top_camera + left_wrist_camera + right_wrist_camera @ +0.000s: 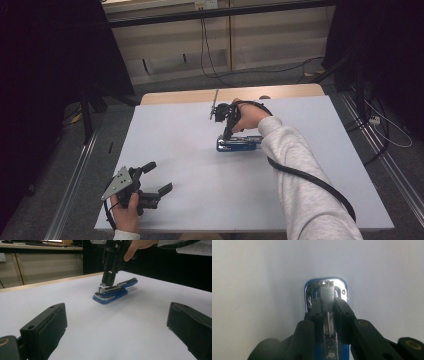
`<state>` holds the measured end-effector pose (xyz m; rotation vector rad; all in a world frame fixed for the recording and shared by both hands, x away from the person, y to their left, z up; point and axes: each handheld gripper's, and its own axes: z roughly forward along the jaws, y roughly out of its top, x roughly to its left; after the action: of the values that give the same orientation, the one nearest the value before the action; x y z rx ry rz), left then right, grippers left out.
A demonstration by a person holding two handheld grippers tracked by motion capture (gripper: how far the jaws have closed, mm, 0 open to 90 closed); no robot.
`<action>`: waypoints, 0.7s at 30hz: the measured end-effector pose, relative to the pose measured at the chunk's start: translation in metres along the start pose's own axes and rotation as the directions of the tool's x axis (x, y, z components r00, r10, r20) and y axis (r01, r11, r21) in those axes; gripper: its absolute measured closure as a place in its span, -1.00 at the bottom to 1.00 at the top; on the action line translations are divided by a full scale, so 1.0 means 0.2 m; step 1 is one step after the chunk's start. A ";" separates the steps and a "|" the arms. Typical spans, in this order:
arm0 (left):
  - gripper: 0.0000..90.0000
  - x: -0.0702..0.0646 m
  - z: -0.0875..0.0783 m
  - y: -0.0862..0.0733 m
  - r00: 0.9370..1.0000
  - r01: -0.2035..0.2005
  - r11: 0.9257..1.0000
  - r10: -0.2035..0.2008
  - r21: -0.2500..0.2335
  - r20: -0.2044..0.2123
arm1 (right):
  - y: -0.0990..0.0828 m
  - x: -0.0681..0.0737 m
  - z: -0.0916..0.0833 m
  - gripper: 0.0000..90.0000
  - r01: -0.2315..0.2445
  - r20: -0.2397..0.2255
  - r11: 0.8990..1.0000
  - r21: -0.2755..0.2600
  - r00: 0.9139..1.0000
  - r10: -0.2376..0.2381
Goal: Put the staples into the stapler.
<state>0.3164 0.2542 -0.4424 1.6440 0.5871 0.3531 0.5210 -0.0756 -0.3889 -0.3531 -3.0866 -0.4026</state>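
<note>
the blue stapler [239, 143] lies flat near the middle of the white table [200, 170], toward the far side, its metal front end facing your left. your right gripper [226, 134] comes down on it from above, jaws pinched close on the stapler's narrow metal staple channel [327, 296]. your left gripper [156, 177] rests at the near left of the table, well apart, jaws spread wide and holding nothing.

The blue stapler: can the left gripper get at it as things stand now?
Probably yes. The left gripper has its jaws open toward the stapler, with bare white table between them. The right gripper already pinches the stapler's front end; its rear looks free.
</note>
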 end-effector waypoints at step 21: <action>-0.94 0.00 0.00 0.00 1.000 -0.001 1.000 0.001 0.004 0.003 | 0.00 0.00 0.02 0.74 -0.004 -0.002 1.000 0.012 1.000 0.004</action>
<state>0.3166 0.2535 -0.4426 1.6482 0.5845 0.3506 0.5215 -0.0744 -0.3927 -0.3590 -3.0843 -0.3846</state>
